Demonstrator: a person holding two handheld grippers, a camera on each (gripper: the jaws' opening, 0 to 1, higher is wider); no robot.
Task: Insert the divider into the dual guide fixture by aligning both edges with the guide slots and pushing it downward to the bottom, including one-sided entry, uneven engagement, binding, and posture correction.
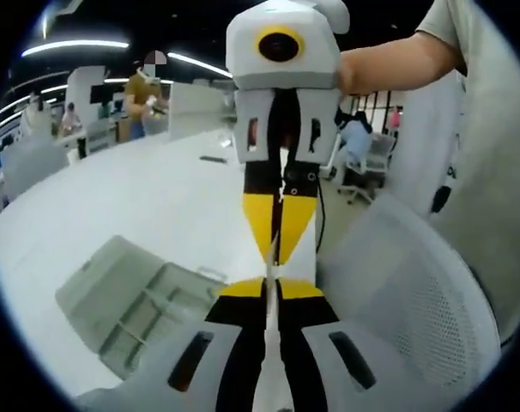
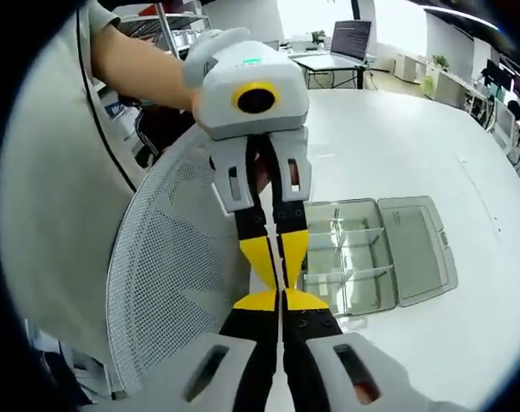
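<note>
Left gripper (image 1: 269, 283): jaws closed edge-on upon a thin white divider (image 1: 274, 322), meeting the right gripper (image 1: 277, 249) tip to tip. Fixture (image 1: 136, 300) lies below on the worktop (image 1: 140, 206).

Right gripper (image 2: 282, 296): jaws likewise closed on the divider, facing the left gripper (image 2: 275, 270). Fixture (image 2: 371, 253) nears the worktop's (image 2: 397, 146) edge. Divider probably light, stiff; grip the top edge.

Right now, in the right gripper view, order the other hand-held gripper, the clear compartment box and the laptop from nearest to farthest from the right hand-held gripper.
1. Left hand-held gripper, tip to tip straight ahead.
2. Clear compartment box, lid open, on the white table to the right.
3. Laptop, far desk, top.
</note>
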